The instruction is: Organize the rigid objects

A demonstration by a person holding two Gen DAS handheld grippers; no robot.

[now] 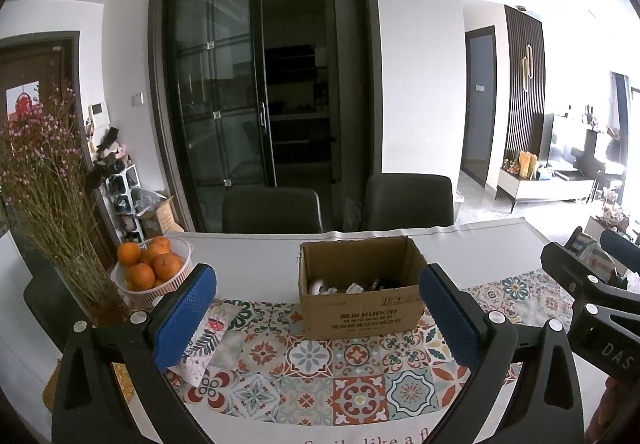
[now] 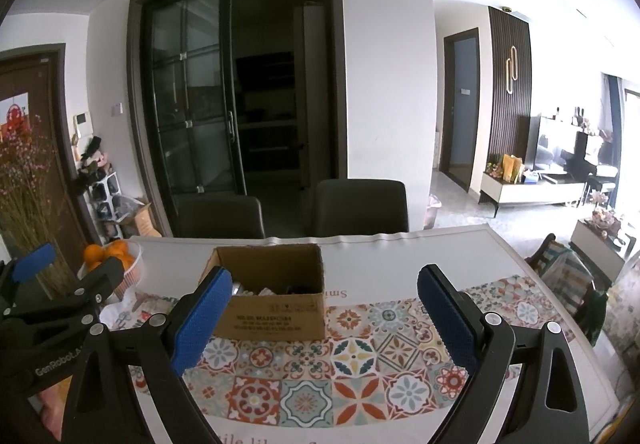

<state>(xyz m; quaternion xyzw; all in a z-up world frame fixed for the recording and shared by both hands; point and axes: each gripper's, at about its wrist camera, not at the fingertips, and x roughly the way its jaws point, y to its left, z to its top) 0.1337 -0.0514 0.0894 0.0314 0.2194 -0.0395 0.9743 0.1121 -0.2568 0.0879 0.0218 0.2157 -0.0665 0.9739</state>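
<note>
While both jaws stand apart and empty, the cardboard box point(image 1: 362, 288) sits centre frame ahead of the left gripper point(image 1: 318, 318); the right gripper point(image 2: 324, 316) sees it left of centre.

My left gripper point(image 1: 318, 318) and right gripper point(image 2: 324, 318) had matt black plastic arms with shiny metal screws, and their pads point(image 1: 185, 318) were blue rubber with a rough, dimpled grain. The box point(image 1: 362, 294) was plain brown cardboard, dull, its edges raw. Under it the mat point(image 1: 308, 384) looked smooth and faintly glossy, printed like tiles. The basket point(image 1: 182, 276) was white slotted plastic, and the oranges point(image 1: 140, 276) in it were pebbled.
</note>
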